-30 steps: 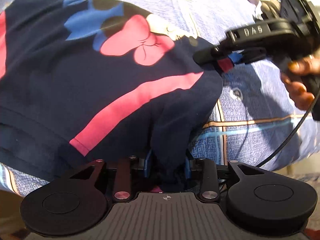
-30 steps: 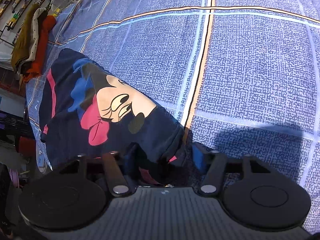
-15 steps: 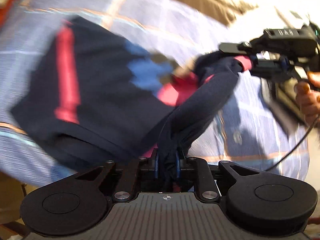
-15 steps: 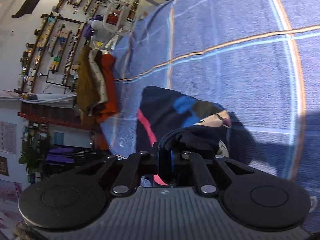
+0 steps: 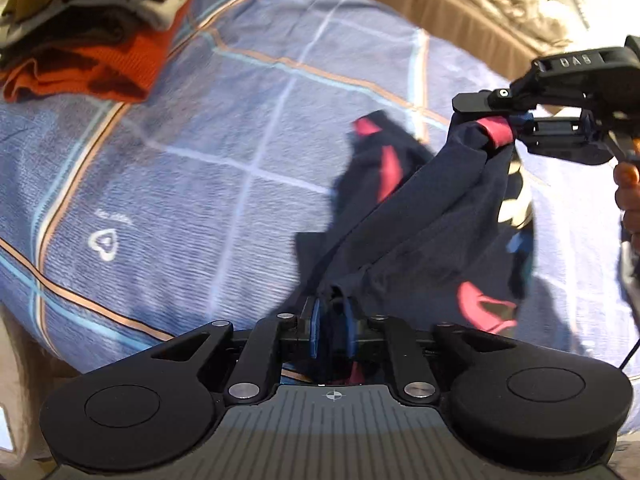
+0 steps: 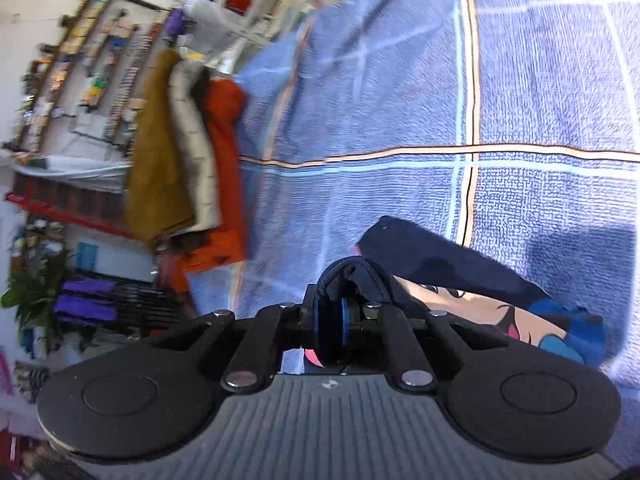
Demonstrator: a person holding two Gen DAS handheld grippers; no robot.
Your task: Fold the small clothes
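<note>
The bed is covered by a blue checked blanket; a stack of folded clothes lies at its far corner, well apart from the work. The navy cartoon-print T-shirt is suspended above the blanket between both claws and hangs bunched, its lower part near the blanket. The garment is judged light, soft and limp; it sags wherever unsupported, so hold is best taken at hem corners or the red trim. Its long axis runs diagonally in the left wrist view, from the left claw up to the right claw. The left claw is closed narrowly on gathered navy fabric. The right claw is clamped on the red-trimmed edge.
</note>
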